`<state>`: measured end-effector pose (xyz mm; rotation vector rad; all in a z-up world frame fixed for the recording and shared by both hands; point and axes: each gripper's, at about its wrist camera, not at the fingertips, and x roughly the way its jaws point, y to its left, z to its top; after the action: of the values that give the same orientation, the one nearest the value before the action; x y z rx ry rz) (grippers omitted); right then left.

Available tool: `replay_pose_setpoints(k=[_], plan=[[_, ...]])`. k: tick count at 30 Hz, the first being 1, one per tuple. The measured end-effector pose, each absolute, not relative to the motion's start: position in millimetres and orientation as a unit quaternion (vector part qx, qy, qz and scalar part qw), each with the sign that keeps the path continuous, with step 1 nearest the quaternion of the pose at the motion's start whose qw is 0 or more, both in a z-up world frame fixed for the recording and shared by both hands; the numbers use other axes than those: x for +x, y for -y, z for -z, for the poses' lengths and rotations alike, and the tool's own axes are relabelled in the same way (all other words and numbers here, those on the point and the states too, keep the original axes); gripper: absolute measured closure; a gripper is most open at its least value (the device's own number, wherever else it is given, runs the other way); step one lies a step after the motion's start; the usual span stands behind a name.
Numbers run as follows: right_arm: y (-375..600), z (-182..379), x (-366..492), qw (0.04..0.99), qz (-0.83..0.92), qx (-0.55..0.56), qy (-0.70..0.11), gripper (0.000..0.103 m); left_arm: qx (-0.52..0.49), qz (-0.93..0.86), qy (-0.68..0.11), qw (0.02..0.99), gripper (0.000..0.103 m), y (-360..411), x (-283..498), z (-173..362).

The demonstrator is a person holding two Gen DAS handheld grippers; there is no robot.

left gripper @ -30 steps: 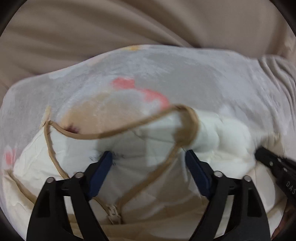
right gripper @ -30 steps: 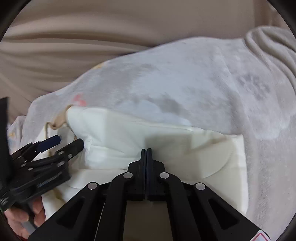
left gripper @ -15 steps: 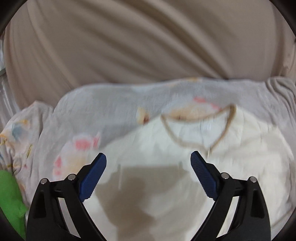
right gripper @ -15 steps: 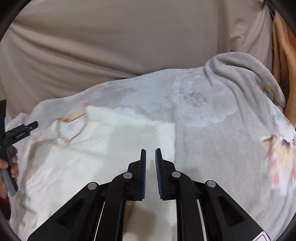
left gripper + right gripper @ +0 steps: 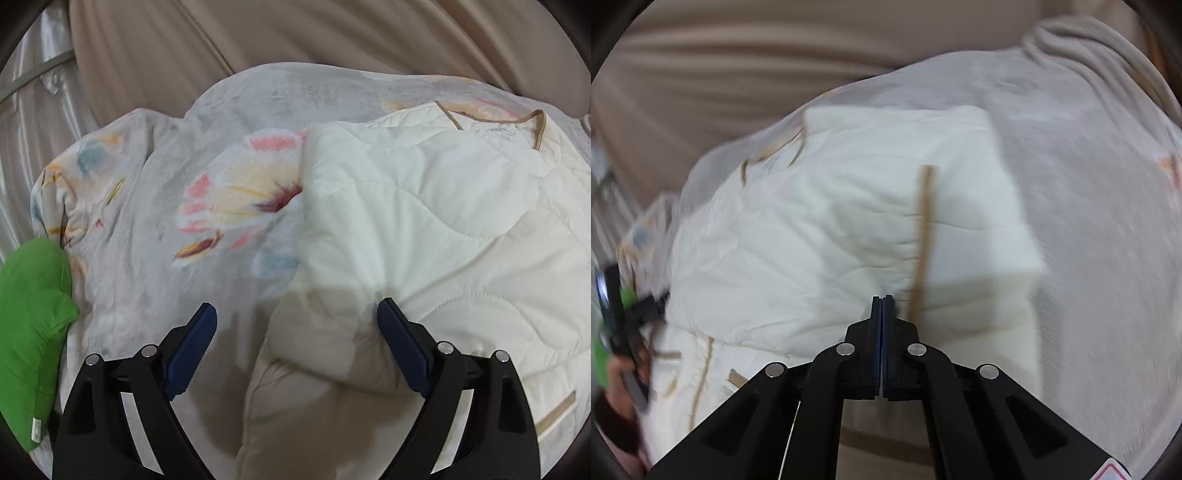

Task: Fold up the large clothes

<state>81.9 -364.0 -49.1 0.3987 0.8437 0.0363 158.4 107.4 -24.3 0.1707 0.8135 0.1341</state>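
A cream quilted jacket with tan trim (image 5: 443, 229) lies on a grey floral blanket (image 5: 155, 206); its collar is at the far right in the left wrist view. My left gripper (image 5: 295, 325) is open, its blue pads astride the jacket's near left fold, one pad over the blanket. In the right wrist view the jacket (image 5: 820, 229) is partly folded, with a tan stripe running toward me. My right gripper (image 5: 882, 302) is shut at the jacket's near edge; whether cloth is pinched I cannot tell.
A green cushion (image 5: 29, 332) lies at the blanket's left edge. A beige curtain (image 5: 332, 33) hangs behind the bed. The blanket bunches into a ridge at the far right (image 5: 1089, 59). The left gripper and hand show at the left (image 5: 620, 325).
Both grippers pulled back from the collar toward the jacket's near side. The left one shifted left, staying open. The right one opened briefly, then shut again.
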Motion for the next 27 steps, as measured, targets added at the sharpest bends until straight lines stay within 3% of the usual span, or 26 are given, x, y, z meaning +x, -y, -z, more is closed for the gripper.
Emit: replay_pose_setpoints(k=[2, 6, 8, 9, 10, 18, 27], plan=[[372.3, 40.9, 61.1, 0.899, 0.038, 0.168, -0.402, 0.090, 0.079, -0.061, -0.391, 0.915, 0.017, -112.0, 146.7, 21.0], [383.0, 22.8, -4.4, 0.912, 0.038, 0.168, -0.372, 0.085, 0.071, -0.040, -0.377, 0.922, 0.017, -110.7, 111.2, 11.6], [386.8, 18.9, -36.1, 0.916, 0.032, 0.175, -0.361, 0.072, 0.066, -0.024, -0.374, 0.925, 0.017, -109.2, 91.7, 7.8], [385.7, 18.1, -51.4, 0.917, 0.030, 0.176, -0.356, 0.059, 0.065, -0.016, -0.371, 0.926, 0.017, -108.7, 83.6, 6.4], [385.0, 17.8, -69.7, 0.919, 0.027, 0.177, -0.353, 0.053, 0.067, -0.011, -0.370, 0.927, 0.016, -107.6, 75.3, 6.1], [378.8, 35.0, -162.7, 0.913, 0.015, 0.195, -0.357, 0.037, 0.038, 0.024, -0.405, 0.913, 0.013, -122.5, 13.4, 21.0], [371.7, 71.6, -190.1, 0.891, -0.028, 0.255, -0.374, 0.034, -0.126, 0.072, -0.461, 0.875, 0.010, -191.4, -62.4, 53.5]])
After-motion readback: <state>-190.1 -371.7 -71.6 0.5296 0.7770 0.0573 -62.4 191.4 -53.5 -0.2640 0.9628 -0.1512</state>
